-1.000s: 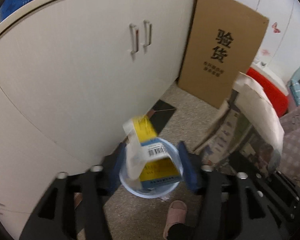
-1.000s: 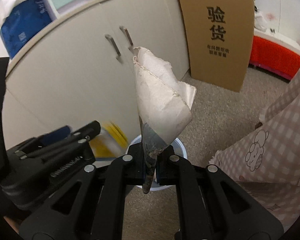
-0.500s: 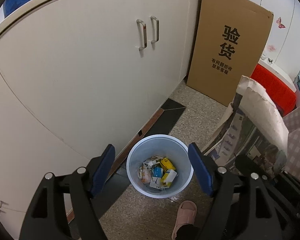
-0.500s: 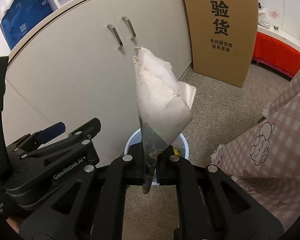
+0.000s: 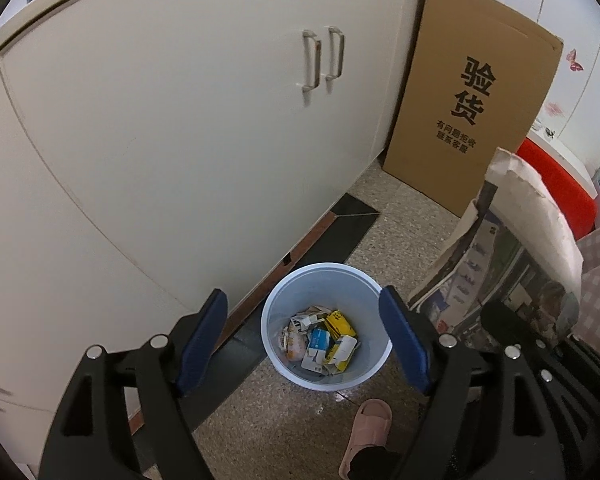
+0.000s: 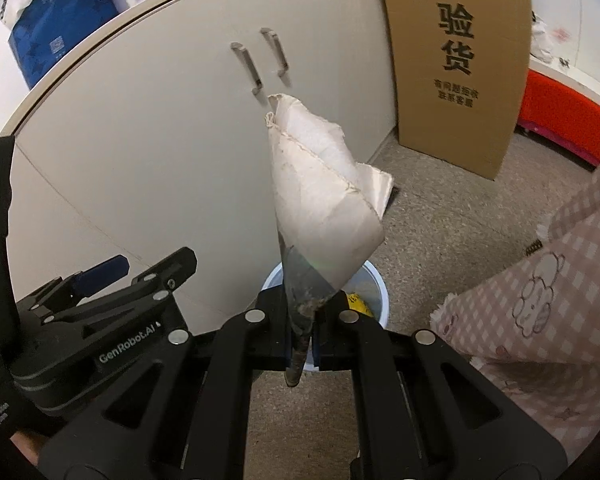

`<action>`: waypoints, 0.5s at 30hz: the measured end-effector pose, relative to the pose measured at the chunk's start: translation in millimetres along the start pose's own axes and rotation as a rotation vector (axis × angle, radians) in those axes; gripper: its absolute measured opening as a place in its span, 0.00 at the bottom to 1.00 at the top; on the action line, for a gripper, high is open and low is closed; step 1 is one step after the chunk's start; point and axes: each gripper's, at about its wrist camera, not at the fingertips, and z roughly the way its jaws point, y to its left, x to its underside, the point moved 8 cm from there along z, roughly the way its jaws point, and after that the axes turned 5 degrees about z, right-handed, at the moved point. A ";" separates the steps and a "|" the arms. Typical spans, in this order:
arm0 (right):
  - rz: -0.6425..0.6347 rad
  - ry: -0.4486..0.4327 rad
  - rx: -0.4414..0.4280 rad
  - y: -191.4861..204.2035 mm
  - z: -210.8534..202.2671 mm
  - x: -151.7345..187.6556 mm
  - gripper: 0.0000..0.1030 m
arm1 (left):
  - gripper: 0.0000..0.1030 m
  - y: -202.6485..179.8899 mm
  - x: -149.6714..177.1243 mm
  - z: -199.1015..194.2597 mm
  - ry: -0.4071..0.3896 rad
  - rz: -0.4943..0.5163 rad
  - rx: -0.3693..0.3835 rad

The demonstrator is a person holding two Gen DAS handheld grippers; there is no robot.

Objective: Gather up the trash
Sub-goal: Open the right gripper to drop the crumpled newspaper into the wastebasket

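A pale blue bin point(image 5: 269, 322) stands on the floor by the cabinet, holding several crushed cartons, among them a yellow one point(image 5: 339, 319). My left gripper point(image 5: 302, 296) hangs above it. Its jaws are opening, with nothing between the blue pads point(image 5: 204, 336). My right gripper point(image 6: 303, 316) is shut on the dirty lower tip of a folded, torn paper point(image 6: 324, 200), which sticks upward. That paper point(image 5: 520, 224) shows newsprint on its underside in the left wrist view. Behind it the bin point(image 6: 376, 294) peeks out. The left gripper point(image 6: 140, 268) shows at lower left.
White cabinet doors with metal handles point(image 5: 324, 60) fill the left and back. A tall cardboard box point(image 5: 468, 100) leans at the cabinet's end. A pink slipper point(image 5: 370, 420) lies just before the bin. A pink checked cloth point(image 6: 540, 300) hangs at right, with a red seat point(image 6: 564, 120) beyond.
The yellow and blue carton that sat between the left jaws has dropped into the bin, and those jaws have spread wider. The right gripper still holds the paper the same way.
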 end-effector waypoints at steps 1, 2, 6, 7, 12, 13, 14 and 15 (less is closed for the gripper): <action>-0.006 -0.006 -0.005 3.9 1.4 -2.7 0.07 | 0.74 3.4 0.1 -1.3 -0.003 -0.011 -0.001; -0.009 -0.013 -0.006 6.8 2.7 -5.8 0.07 | 0.74 6.5 -0.4 -2.5 -0.007 -0.019 0.000; -0.011 -0.046 -0.036 18.3 6.8 -19.2 0.08 | 0.75 22.7 -5.0 -10.2 -0.032 -0.071 -0.025; -0.013 -0.056 -0.039 19.9 7.1 -22.5 0.09 | 0.76 26.9 -5.8 -12.3 -0.039 -0.081 -0.035; -0.025 -0.070 -0.039 22.8 15.5 -26.0 0.67 | 0.76 42.2 -8.5 -18.1 -0.060 -0.096 -0.101; -0.017 -0.074 -0.027 19.4 14.1 -25.1 0.67 | 0.78 44.8 -8.3 -18.4 -0.057 -0.099 -0.119; -0.013 -0.072 -0.031 18.1 11.8 -24.3 0.67 | 0.78 46.7 -8.1 -18.6 -0.056 -0.104 -0.119; -0.009 -0.079 -0.034 16.7 8.5 -24.2 0.67 | 0.78 46.9 -8.3 -19.1 -0.055 -0.107 -0.109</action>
